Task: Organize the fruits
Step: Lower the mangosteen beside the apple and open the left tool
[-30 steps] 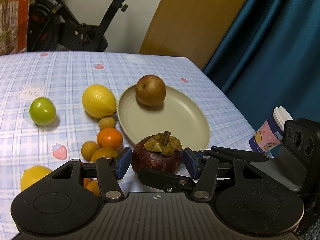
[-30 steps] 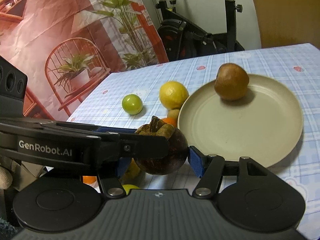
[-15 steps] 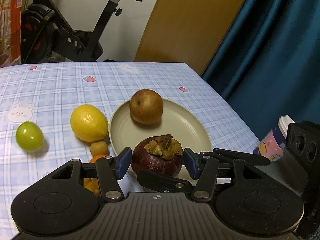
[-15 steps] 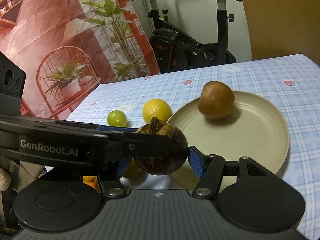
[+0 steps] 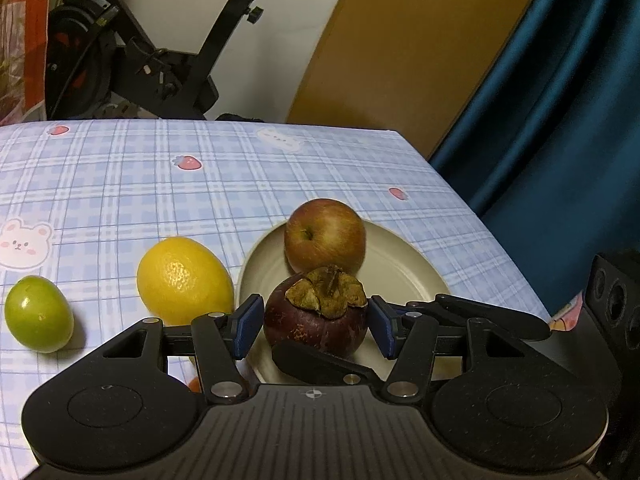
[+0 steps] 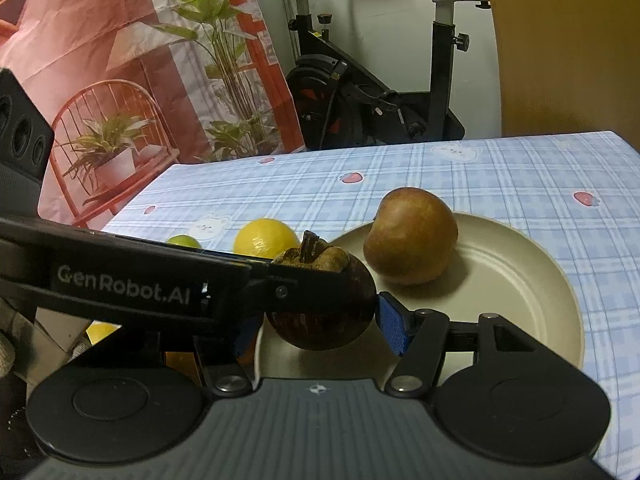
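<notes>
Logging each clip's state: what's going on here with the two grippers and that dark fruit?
A person holds both handheld grippers around one mangosteen. The left gripper has its blue pads against the fruit's sides, and the right gripper reaches in crosswise and appears to clamp it too. The fruit is over the near edge of the beige plate, where an apple already sits. A lemon and a green fruit lie on the tablecloth beside the plate.

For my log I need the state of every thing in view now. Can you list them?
mangosteen: gripped, lifted over the plate.
left gripper: shut on mangosteen.
right gripper: shut on mangosteen.
apple: resting on plate.
lemon: lying on table, beside plate.
green fruit: lying on table.
</notes>
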